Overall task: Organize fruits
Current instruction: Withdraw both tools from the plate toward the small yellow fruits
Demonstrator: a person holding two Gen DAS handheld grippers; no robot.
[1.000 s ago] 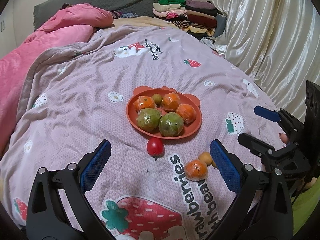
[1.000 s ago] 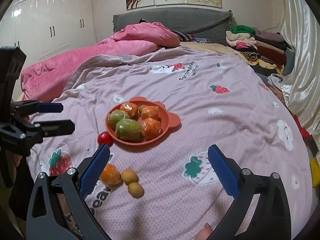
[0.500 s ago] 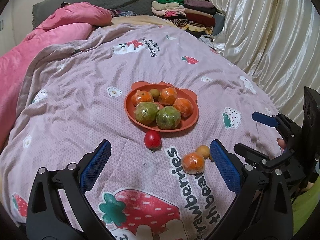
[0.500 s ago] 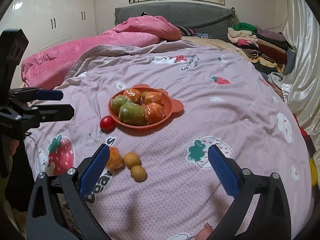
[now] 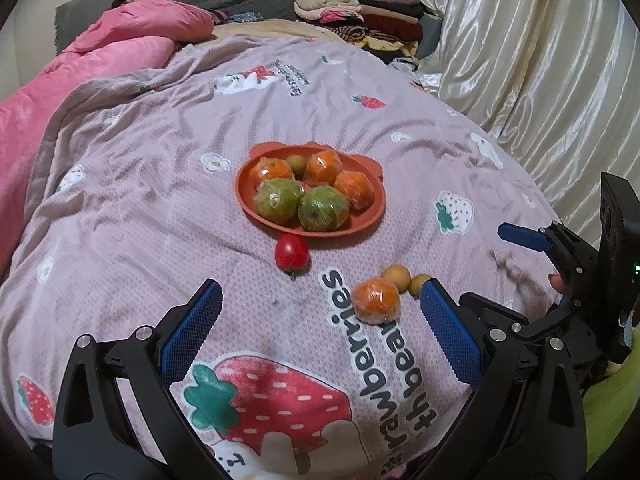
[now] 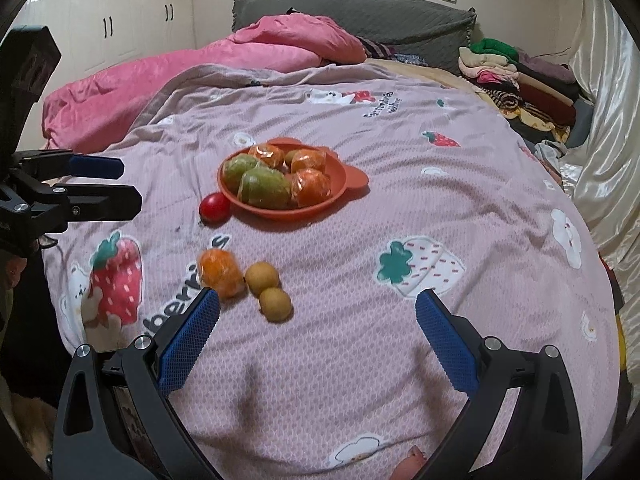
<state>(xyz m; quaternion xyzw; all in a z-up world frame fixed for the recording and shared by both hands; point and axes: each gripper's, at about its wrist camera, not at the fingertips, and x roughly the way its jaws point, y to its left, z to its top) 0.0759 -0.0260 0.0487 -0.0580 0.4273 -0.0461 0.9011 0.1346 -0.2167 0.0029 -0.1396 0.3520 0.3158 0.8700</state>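
An orange plate on the bedspread holds several wrapped oranges and green fruits. A red tomato lies just in front of it. A wrapped orange and two small yellow fruits lie loose nearer me. My left gripper is open and empty above the bedspread, the loose orange beside its right finger. My right gripper is open and empty, the loose orange beside its left finger. Each gripper shows in the other's view.
A pink quilt lies bunched at the bed's far left. Folded clothes are stacked at the far right. A shiny cream curtain hangs along the right side. The bedspread drops off at its near edge.
Both grippers have moved forward and lower toward the loose fruits; the plate and fruits sit closer in both views. Both stay open.
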